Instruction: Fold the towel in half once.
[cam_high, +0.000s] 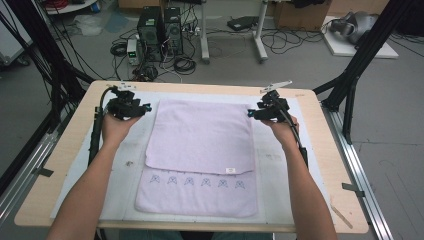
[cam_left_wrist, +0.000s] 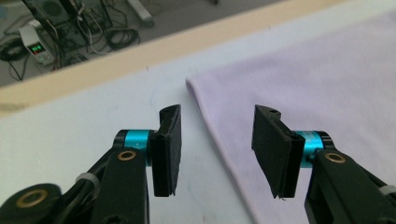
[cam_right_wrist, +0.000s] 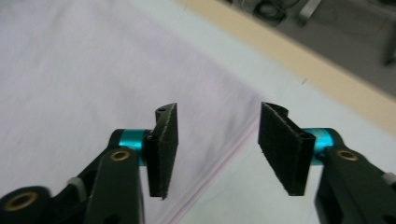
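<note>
Pale lilac towel (cam_high: 202, 135) with blue embroidered motifs, white mat (cam_high: 125, 175), tan wooden table (cam_high: 60, 165)

Lilac towel (cam_high: 202, 145), folded once, flat on the tabletop (cam_high: 65, 165); upper layer stops short, exposing an embroidered lower border along the near edge.

Bare worktop (cam_high: 65, 165) is lying open along the left and right edges; only the flat folded towel (cam_high: 202, 135) is occupying the middle, blocking nothing.
</note>
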